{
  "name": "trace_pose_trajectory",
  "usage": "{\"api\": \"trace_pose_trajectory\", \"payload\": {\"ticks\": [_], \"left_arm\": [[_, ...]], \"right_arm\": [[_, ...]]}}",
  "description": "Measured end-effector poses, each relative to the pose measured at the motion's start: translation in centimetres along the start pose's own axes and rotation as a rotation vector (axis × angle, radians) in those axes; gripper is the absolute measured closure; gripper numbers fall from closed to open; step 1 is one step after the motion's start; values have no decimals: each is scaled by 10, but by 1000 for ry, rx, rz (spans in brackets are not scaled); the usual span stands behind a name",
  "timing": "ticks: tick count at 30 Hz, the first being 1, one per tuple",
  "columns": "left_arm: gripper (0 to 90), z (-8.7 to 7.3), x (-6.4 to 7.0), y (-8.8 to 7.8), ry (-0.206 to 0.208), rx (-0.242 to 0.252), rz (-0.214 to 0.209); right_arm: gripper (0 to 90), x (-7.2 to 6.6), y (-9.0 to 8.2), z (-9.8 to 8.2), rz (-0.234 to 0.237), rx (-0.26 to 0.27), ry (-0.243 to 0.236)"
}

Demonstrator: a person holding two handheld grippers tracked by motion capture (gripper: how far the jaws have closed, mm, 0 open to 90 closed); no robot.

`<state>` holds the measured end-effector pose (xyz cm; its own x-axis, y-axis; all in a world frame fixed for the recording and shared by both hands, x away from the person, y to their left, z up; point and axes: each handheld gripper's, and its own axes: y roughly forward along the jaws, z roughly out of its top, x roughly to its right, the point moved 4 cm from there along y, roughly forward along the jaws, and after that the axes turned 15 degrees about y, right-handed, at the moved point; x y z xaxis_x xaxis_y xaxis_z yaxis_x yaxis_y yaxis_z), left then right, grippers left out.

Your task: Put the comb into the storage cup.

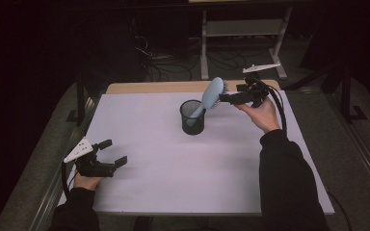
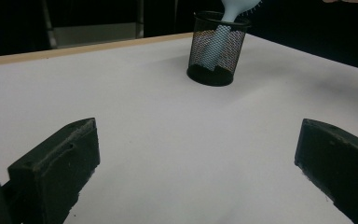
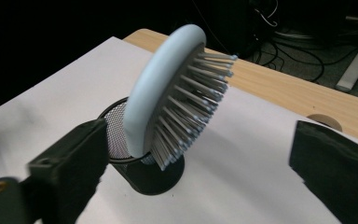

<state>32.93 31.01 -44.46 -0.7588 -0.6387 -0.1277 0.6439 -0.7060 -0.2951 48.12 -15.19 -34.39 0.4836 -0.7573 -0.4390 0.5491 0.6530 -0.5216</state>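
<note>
A white table top (image 1: 173, 163) sits in a dark room; at its left my left gripper (image 1: 110, 162) rests, jaws spread and empty. The pale blue hairbrush (image 1: 211, 95) stands handle-down in the black mesh cup (image 1: 192, 118), leaning on its rim. My right gripper (image 1: 227, 97) has let go, jaws wide beside the brush head, so placing looks done and next I must draw back without tipping it.

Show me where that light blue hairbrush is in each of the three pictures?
High view: the hairbrush leans up and right out of the black mesh cup, centre of the table.
Left gripper view: top edge, right of centre, handle in the cup.
Right gripper view: centre, bristles facing right.
Shared landmark: the mesh cup.
</note>
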Motion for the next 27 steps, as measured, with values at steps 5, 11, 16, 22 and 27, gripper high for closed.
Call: {"api": "trace_pose_trajectory", "payload": {"ticks": [5,11,16,22,27], "left_arm": [[0,1,1,0,0,1,-1],[0,1,0,-1,-1,4,1],[0,1,0,0,-3,0,-2],[0,1,0,1,-4,0,-2],[0,1,0,1,-6,0,-2]], "right_arm": [[0,3,-3,-4,23,-7,-6],[0,9,-7,-9,16,7,-11],[0,16,-13,-13,0,3,-14],[0,23,-22,-19,-16,14,-8],[0,30,-28,-25,-25,14,1]]}}
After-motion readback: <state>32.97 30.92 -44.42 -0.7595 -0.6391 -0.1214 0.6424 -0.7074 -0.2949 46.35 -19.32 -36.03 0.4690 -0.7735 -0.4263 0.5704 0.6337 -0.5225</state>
